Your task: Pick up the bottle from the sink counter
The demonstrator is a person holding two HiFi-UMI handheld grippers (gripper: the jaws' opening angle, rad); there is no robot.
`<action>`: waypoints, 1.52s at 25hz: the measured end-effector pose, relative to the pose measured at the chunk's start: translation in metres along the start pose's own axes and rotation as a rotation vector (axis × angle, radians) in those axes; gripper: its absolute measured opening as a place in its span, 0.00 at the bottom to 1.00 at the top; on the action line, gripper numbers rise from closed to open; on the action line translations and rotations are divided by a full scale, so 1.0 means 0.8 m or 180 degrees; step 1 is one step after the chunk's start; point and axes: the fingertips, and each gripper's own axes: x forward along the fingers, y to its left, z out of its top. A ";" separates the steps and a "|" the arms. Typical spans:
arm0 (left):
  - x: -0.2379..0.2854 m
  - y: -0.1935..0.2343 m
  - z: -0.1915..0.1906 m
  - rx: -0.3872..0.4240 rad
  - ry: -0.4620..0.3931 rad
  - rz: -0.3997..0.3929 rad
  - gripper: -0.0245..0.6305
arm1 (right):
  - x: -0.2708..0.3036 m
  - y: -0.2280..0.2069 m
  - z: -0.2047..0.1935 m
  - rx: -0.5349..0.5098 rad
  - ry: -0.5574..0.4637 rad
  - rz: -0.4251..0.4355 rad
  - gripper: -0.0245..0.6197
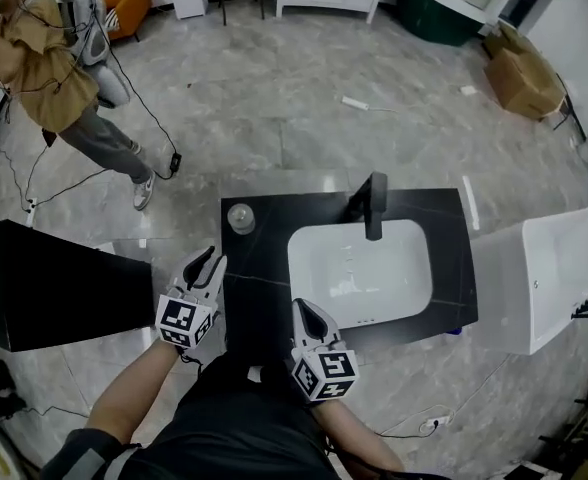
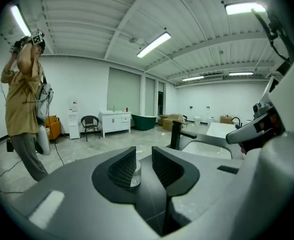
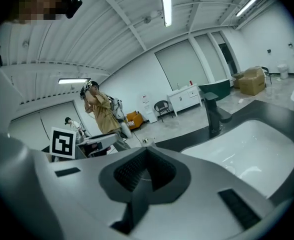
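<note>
On the counter [image 1: 264, 273], the bottle [image 1: 241, 217] stands beyond the left gripper [image 1: 212, 257].

I see even, cool light from ceiling tubes [image 2: 154, 43], soft shadows, a pale sheen on the floor [image 1: 274, 98] toward 12 o'clock in the head view, and strong fisheye bending with black corners in both gripper views, the near fingers [image 2: 122, 169] soft.
</note>
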 end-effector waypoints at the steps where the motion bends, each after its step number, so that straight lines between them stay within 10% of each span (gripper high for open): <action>1: 0.012 0.006 -0.008 0.0021 0.0052 -0.0030 0.18 | 0.005 -0.003 -0.002 -0.0003 0.0015 -0.0031 0.03; 21: 0.167 0.052 -0.119 -0.0025 0.0795 -0.0333 0.57 | 0.050 -0.041 -0.040 0.0221 0.0282 -0.0321 0.03; 38: 0.191 0.055 -0.138 0.0014 0.0981 -0.0169 0.55 | 0.030 -0.037 -0.053 0.0297 0.0321 -0.0373 0.03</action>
